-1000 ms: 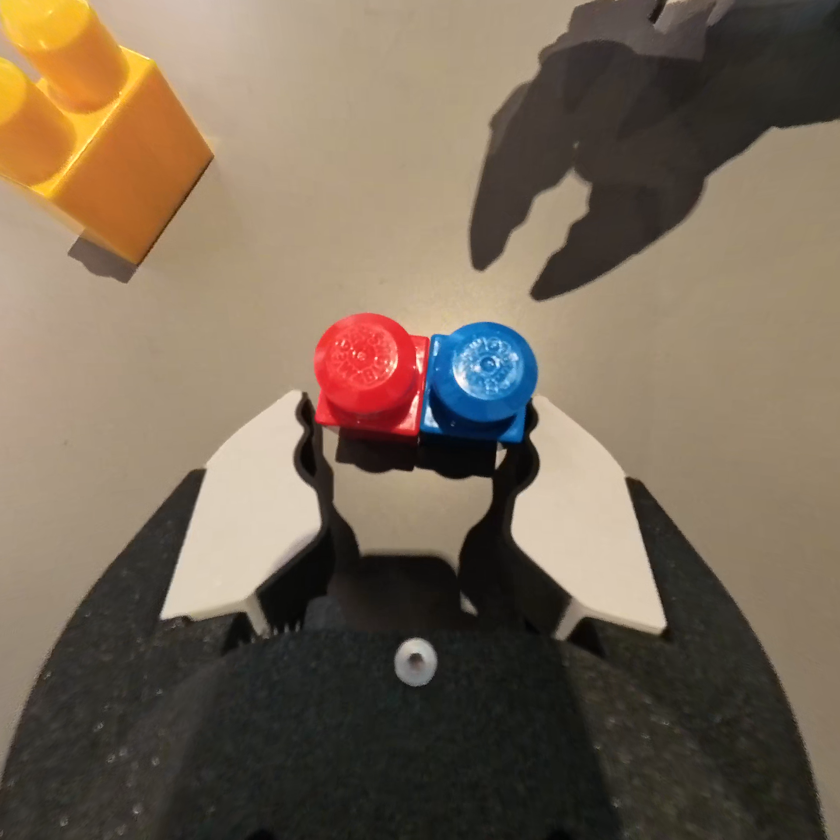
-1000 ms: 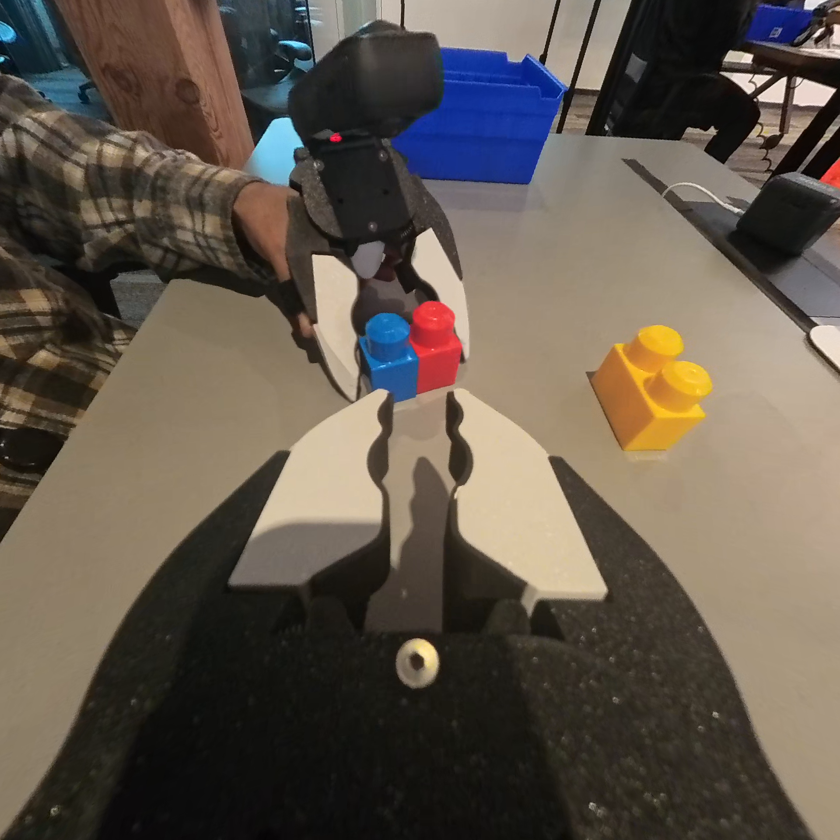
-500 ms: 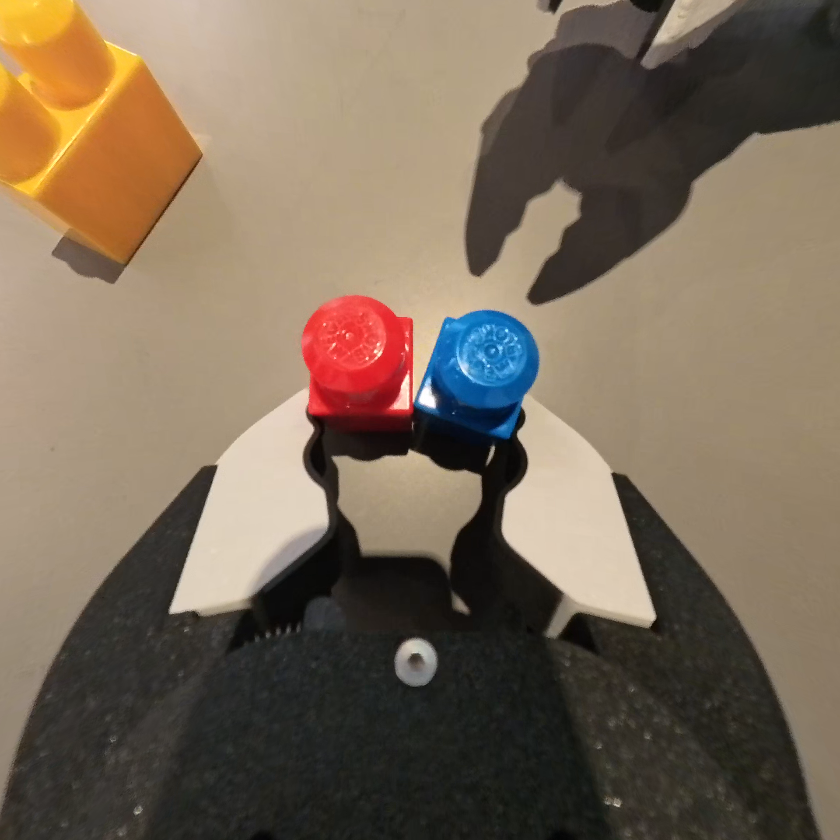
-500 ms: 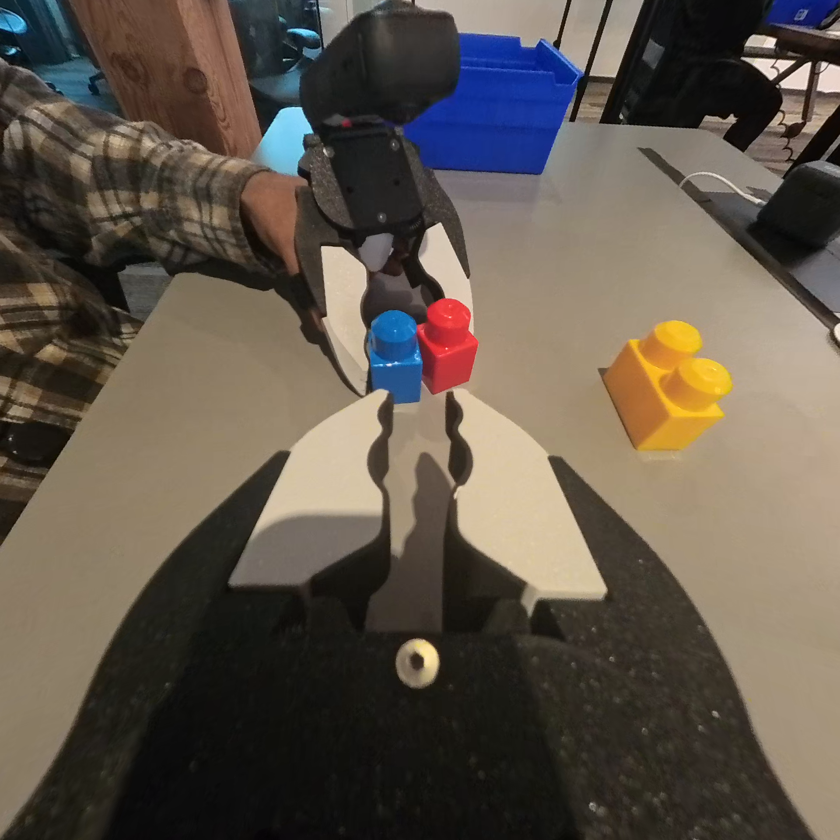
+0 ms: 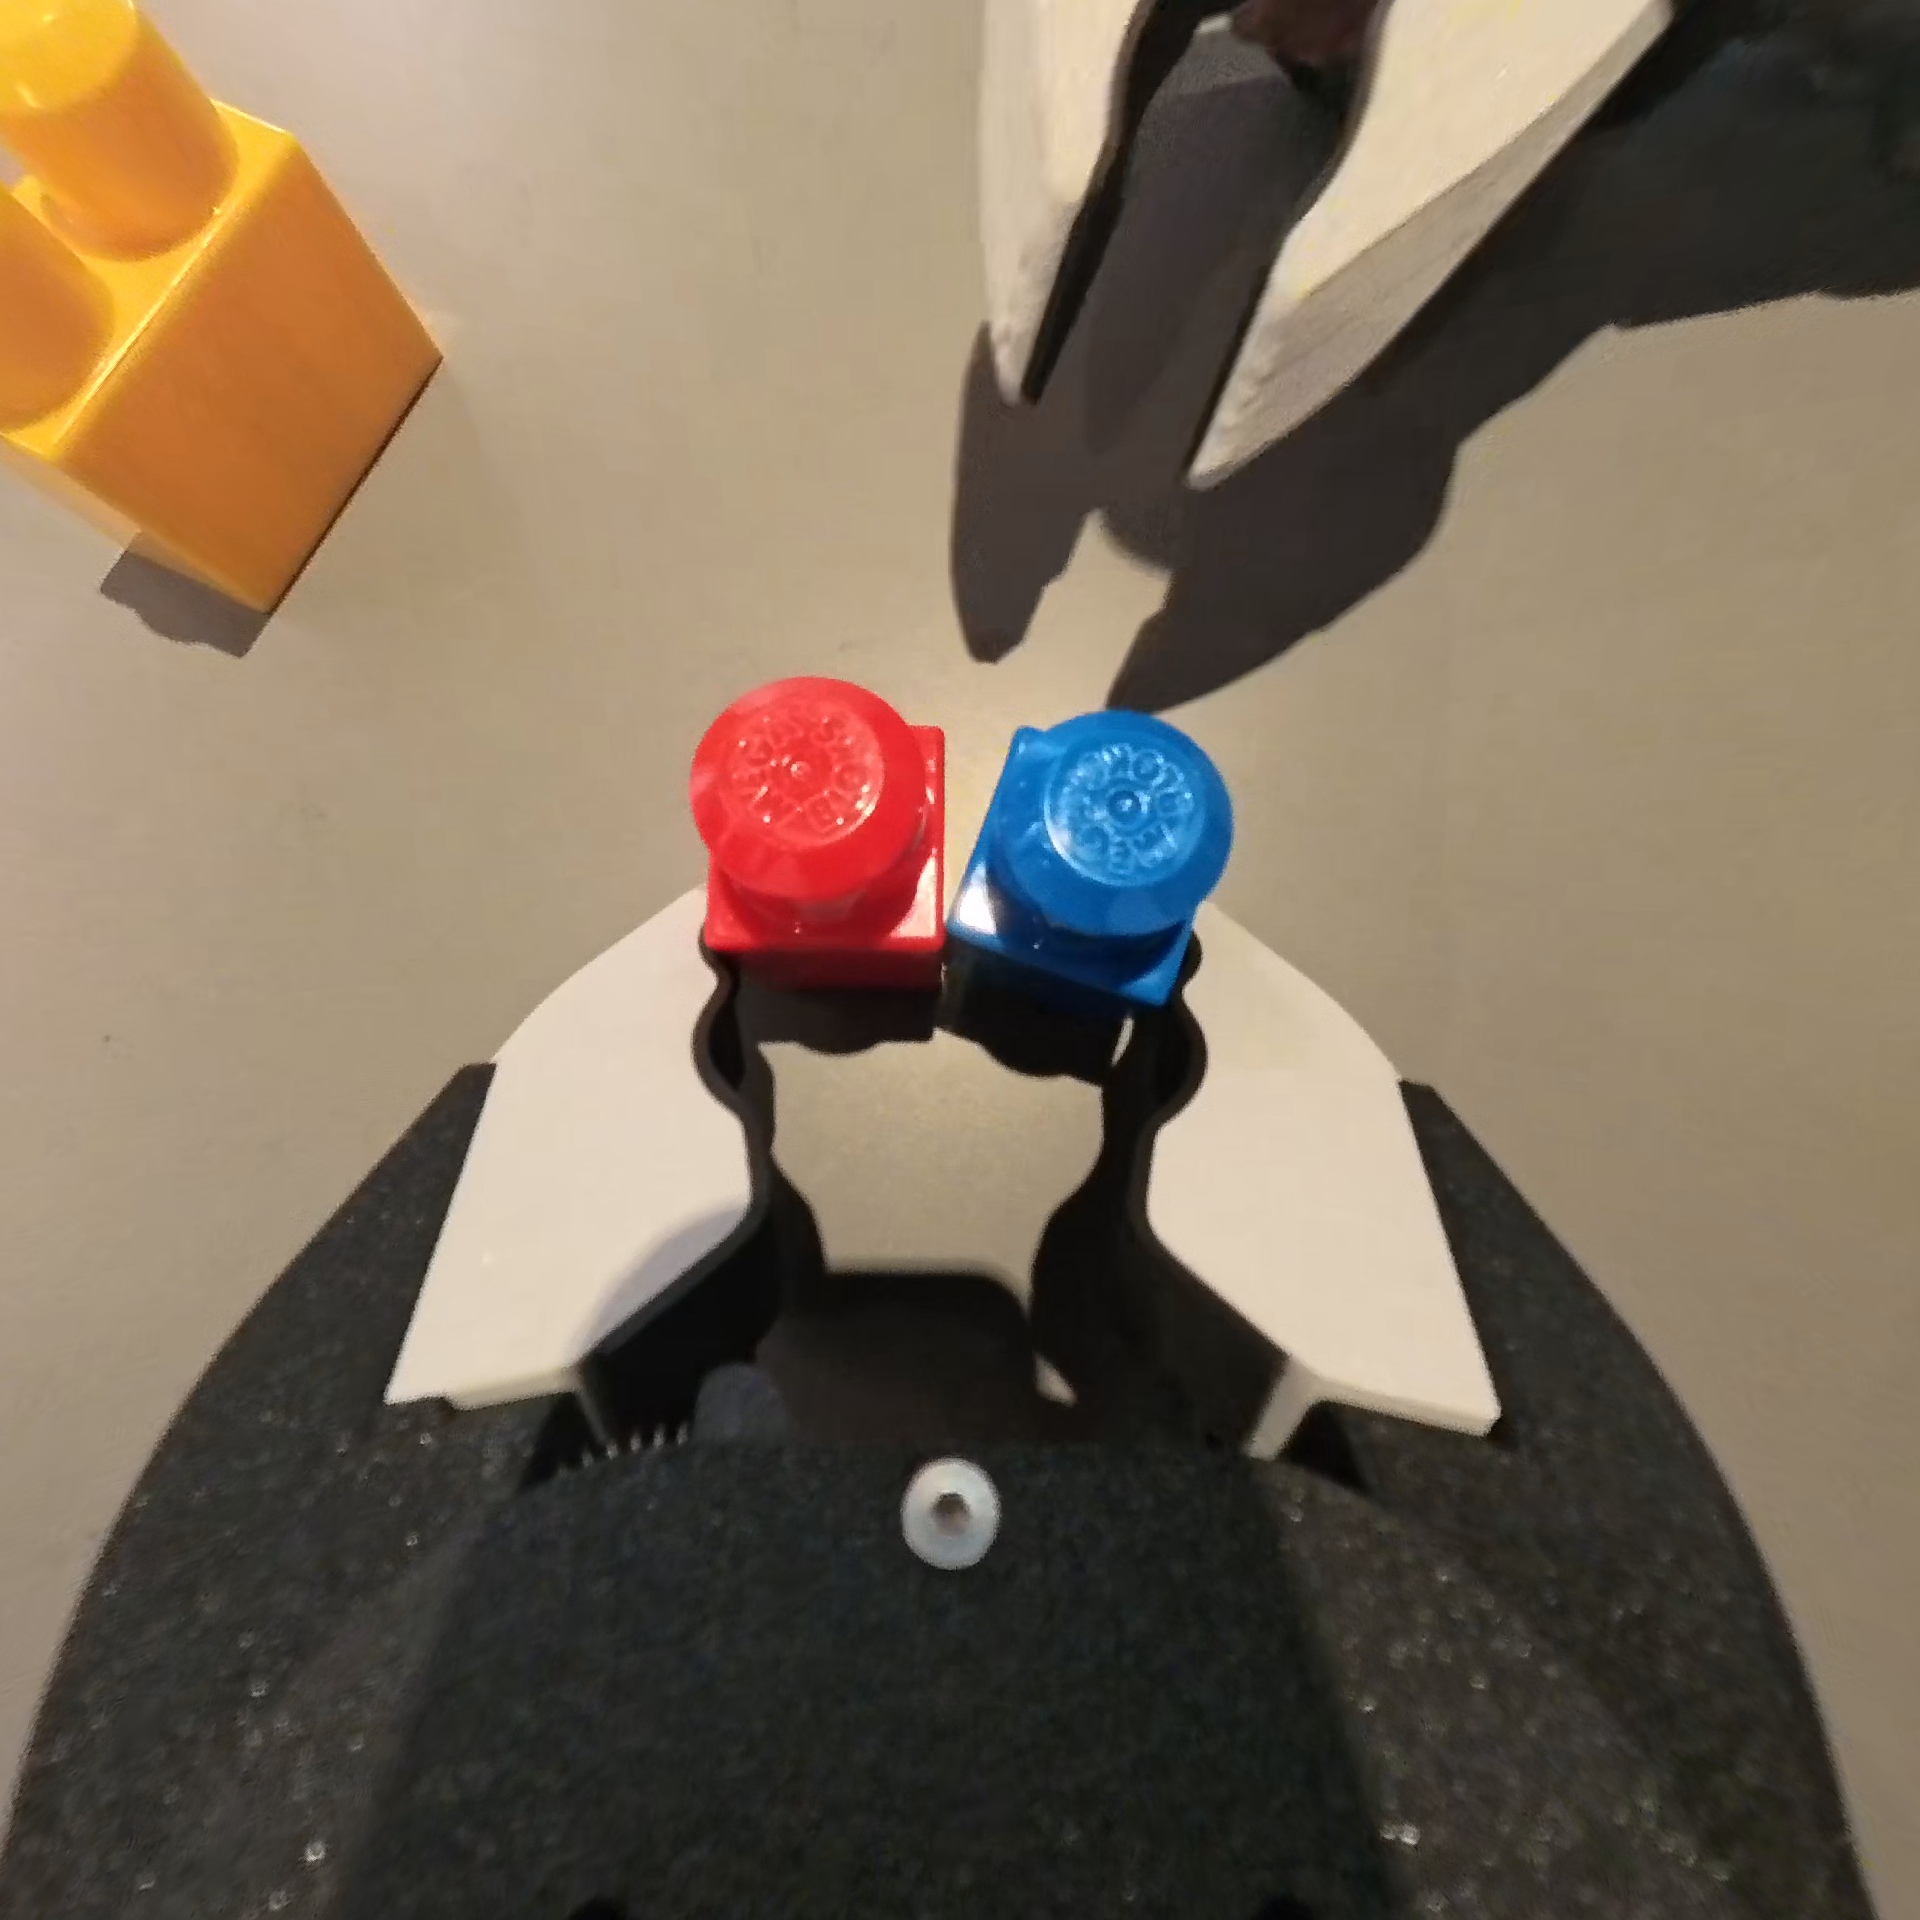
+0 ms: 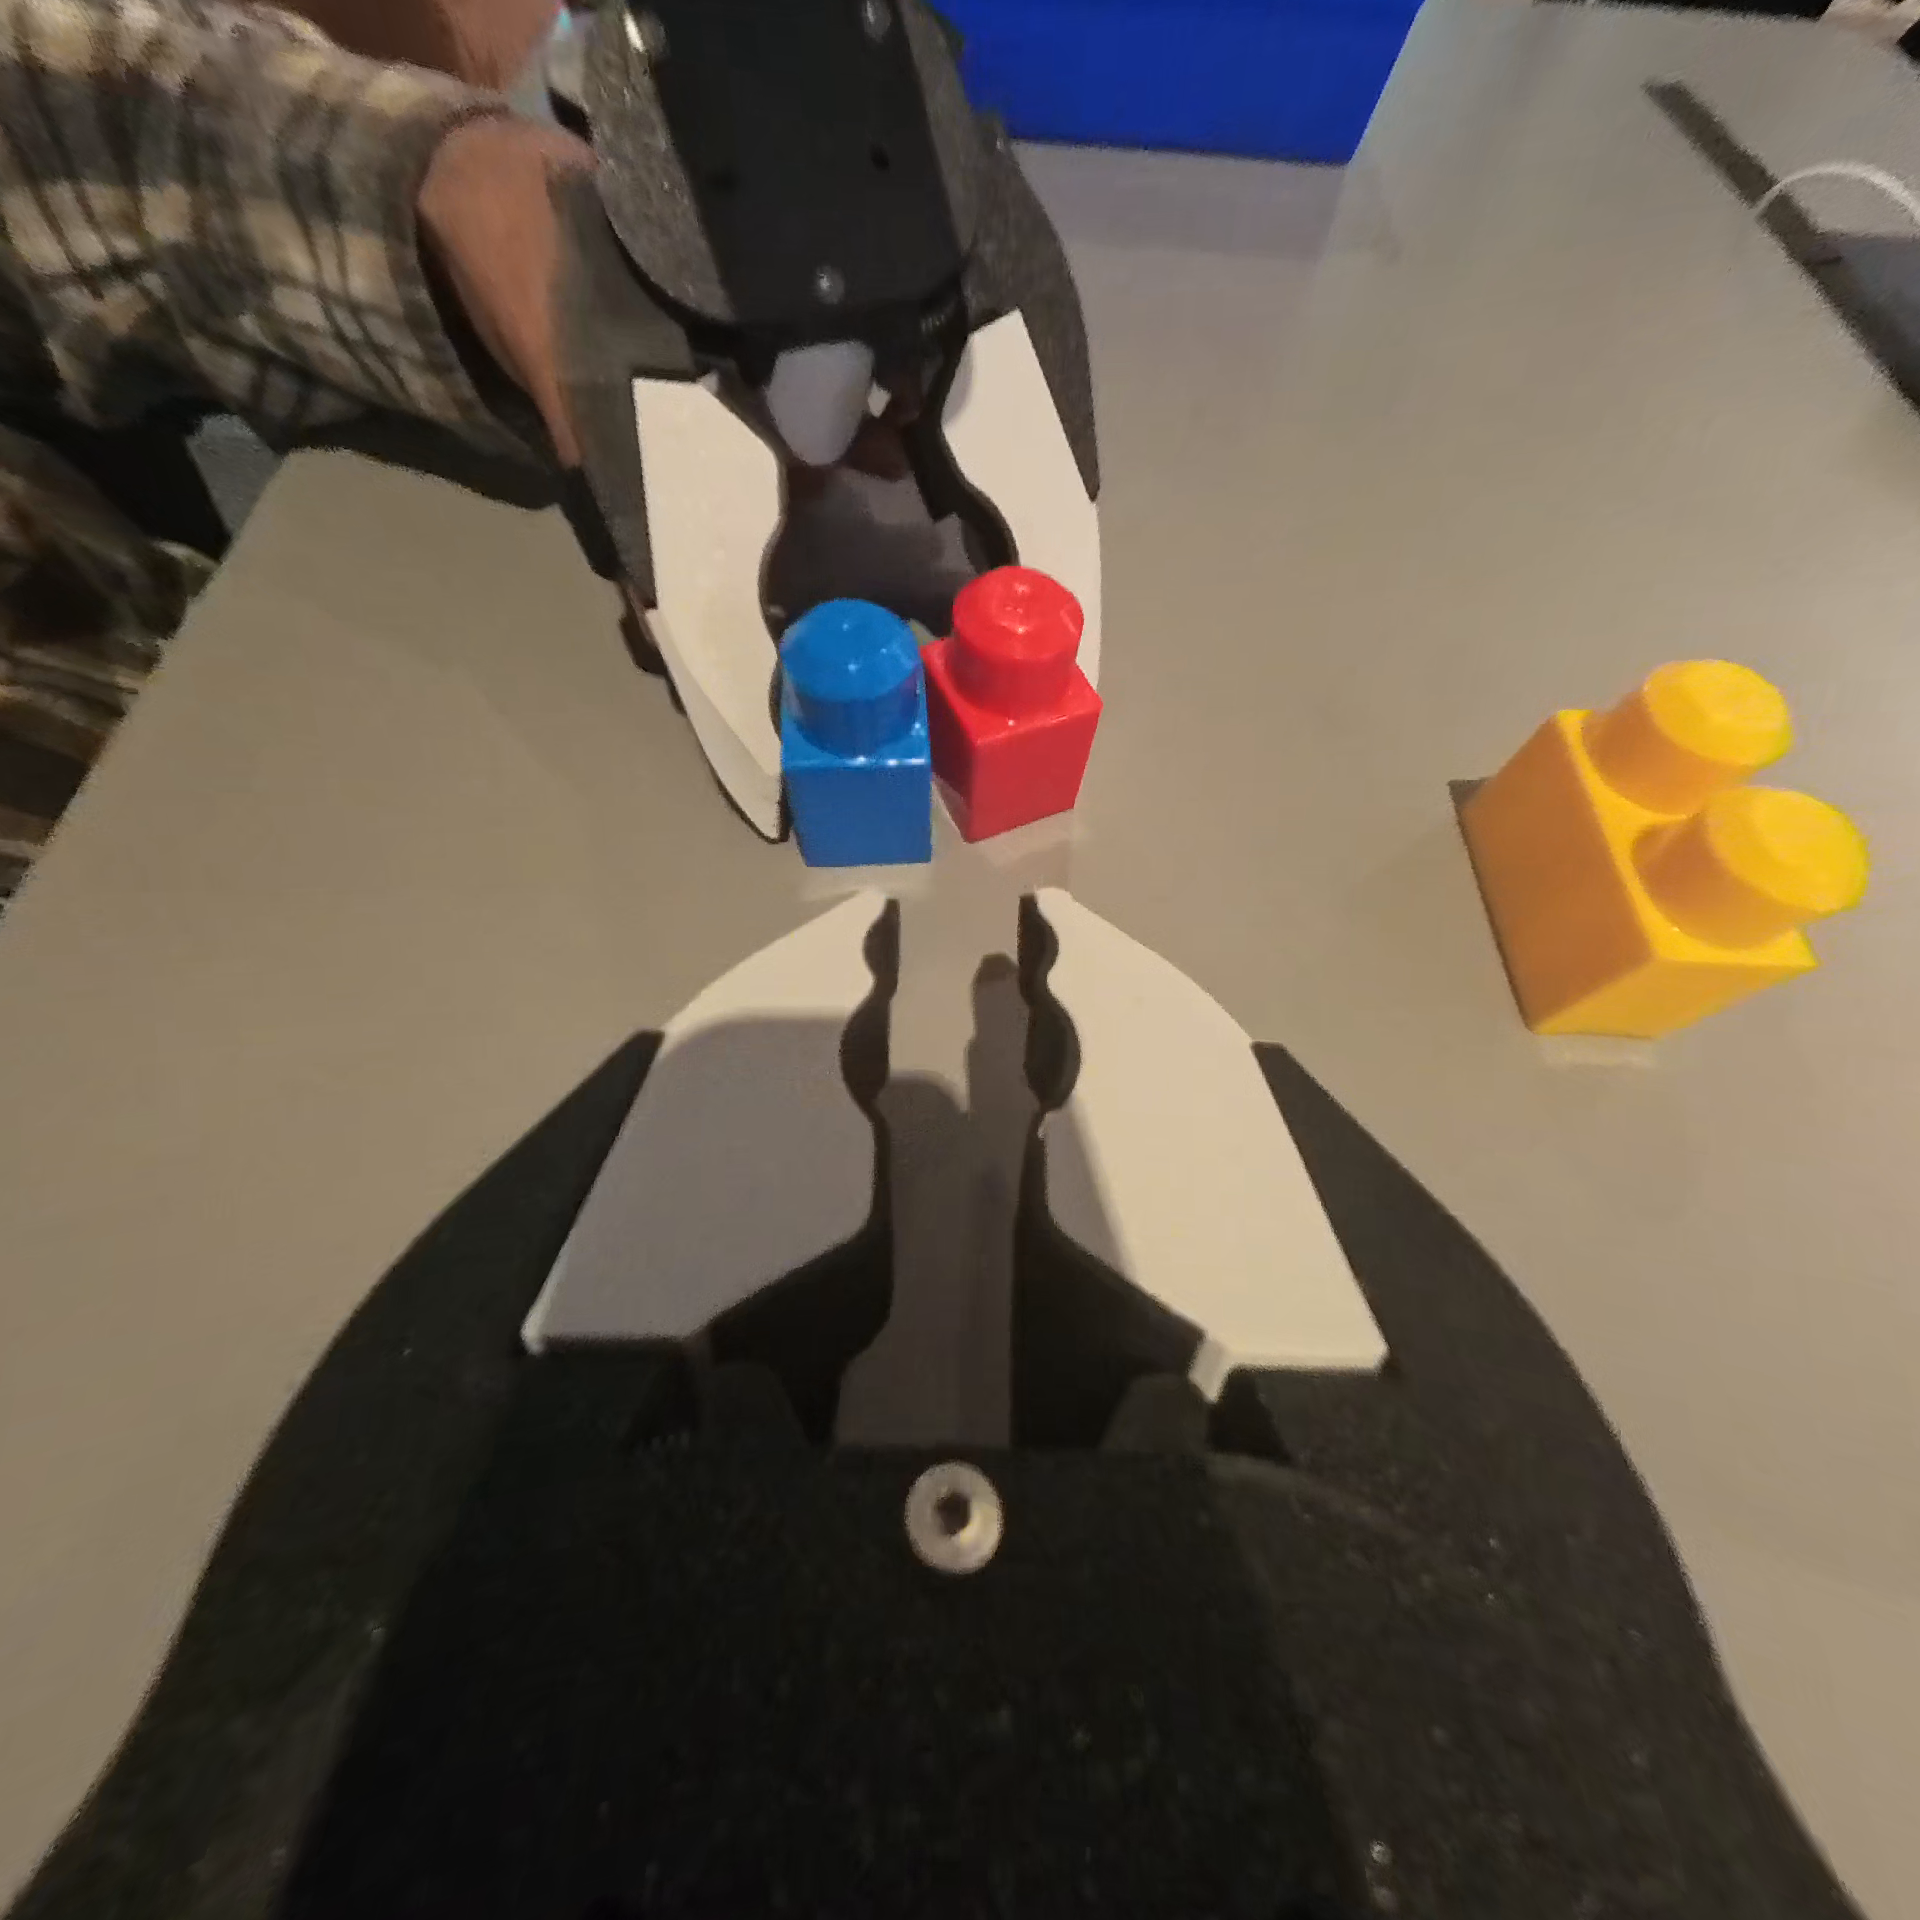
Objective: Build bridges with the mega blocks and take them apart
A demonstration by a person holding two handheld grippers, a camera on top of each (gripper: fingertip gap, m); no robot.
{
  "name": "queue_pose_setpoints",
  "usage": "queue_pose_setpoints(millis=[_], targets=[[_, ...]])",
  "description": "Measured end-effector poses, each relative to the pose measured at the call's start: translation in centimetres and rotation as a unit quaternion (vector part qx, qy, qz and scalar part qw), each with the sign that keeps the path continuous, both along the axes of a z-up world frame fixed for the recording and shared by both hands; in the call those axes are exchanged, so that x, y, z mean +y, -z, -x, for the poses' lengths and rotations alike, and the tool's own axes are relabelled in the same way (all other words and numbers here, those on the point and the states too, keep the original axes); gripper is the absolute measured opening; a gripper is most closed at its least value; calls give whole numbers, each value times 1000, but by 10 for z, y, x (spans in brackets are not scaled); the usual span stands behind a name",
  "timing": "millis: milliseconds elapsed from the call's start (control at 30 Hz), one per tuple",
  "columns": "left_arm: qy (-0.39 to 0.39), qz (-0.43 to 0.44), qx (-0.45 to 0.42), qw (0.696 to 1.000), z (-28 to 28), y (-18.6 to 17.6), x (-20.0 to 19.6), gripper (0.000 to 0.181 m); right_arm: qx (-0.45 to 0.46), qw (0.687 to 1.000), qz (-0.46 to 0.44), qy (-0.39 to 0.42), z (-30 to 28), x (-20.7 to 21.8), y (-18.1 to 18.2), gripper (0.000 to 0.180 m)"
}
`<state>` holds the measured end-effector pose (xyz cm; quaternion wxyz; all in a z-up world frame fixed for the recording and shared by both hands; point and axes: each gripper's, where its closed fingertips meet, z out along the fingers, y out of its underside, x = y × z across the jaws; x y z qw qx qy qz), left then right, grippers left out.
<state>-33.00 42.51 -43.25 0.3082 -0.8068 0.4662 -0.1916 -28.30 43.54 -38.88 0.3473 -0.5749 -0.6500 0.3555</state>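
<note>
A red single-stud block (image 5: 821,831) and a blue single-stud block (image 5: 1091,862) sit side by side between the fingers of my left gripper (image 5: 945,956), which is shut on the pair. Their near edges touch and their far edges splay slightly apart. In the right wrist view the blue block (image 6: 857,758) is on the left and the red block (image 6: 1013,717) leans to the right, low over the grey table (image 6: 416,831). My right gripper (image 6: 956,904) is empty, its jaws a narrow gap apart, its tips just short of the pair. It also shows in the left wrist view (image 5: 1112,426).
A yellow two-stud block (image 6: 1621,894) stands on the table to the right of the pair, also seen at upper left in the left wrist view (image 5: 229,416). A blue bin (image 6: 1174,73) sits at the far edge. A plaid sleeve (image 6: 208,208) holds the left gripper. My right fingertips sit around 7 cm from my left ones.
My right gripper has moved in close to the red and blue pair. The two blocks, flush a second ago, have splayed apart and the red one has tilted.
</note>
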Motion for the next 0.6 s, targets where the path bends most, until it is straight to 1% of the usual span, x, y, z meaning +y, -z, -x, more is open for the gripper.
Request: queue_pose_setpoints(millis=[133,300,400,467,600], targets=[[2,0,0,1000,0,0,0,79,-33,999,-3,-29,15,2,10,9],[4,0,0,1000,0,0,0,79,-82,995,-5,-50,30,3,28,10],[6,0,0,1000,0,0,0,79,-80,995,-10,-62,39,1,27,8],[8,1,-1,1000,0,0,0,79,-80,994,-20,-67,43,0,27,2],[13,3,-3,1000,1,0,0,80,-80,994,-18,-75,44,-1,27,1]])
